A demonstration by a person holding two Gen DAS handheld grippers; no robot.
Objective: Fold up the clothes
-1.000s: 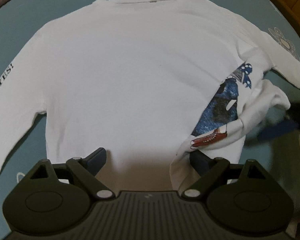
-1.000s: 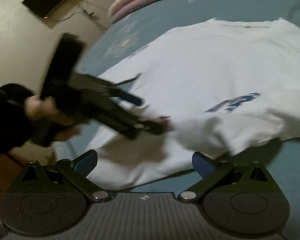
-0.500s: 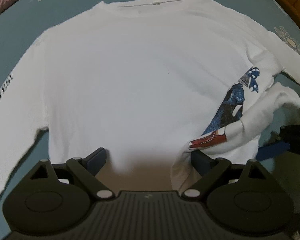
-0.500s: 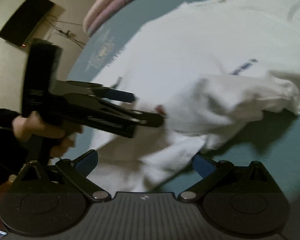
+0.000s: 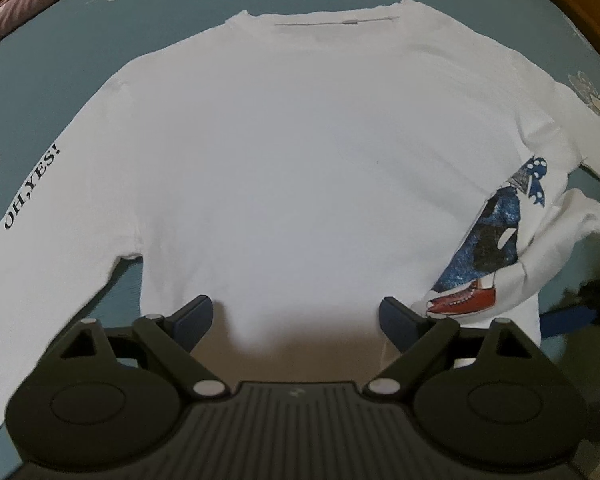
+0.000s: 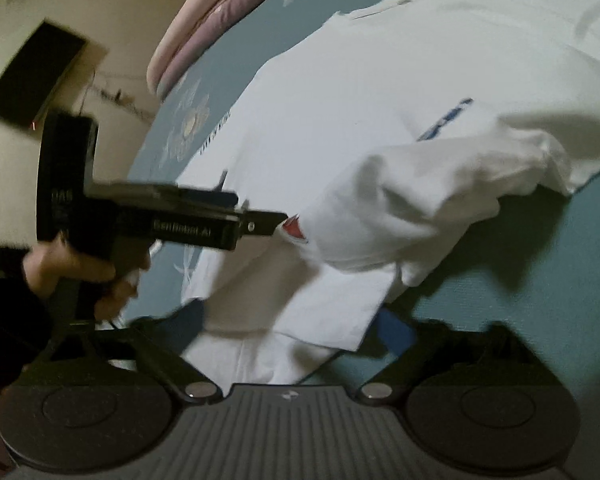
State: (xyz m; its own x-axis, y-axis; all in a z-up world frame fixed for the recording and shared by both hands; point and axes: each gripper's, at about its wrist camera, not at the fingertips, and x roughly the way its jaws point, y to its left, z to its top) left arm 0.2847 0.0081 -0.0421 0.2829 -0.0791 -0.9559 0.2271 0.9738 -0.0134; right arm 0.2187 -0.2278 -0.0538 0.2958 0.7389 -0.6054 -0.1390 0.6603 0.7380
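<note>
The white long-sleeved shirt (image 5: 292,152) is spread back-up on the teal bedspread (image 5: 60,52), its collar at the far end. Since a second ago the right gripper (image 6: 288,330) has been lowered and rolled toward the near right hem corner, which is now framed between its closing jaws; no pinch is seen yet, so the fold is judged just beginning. The left gripper (image 5: 296,316) is held wide over the near hem, gripping nothing. Motion blur obscures the right pads, and the right sleeve is partly cut off.
</note>
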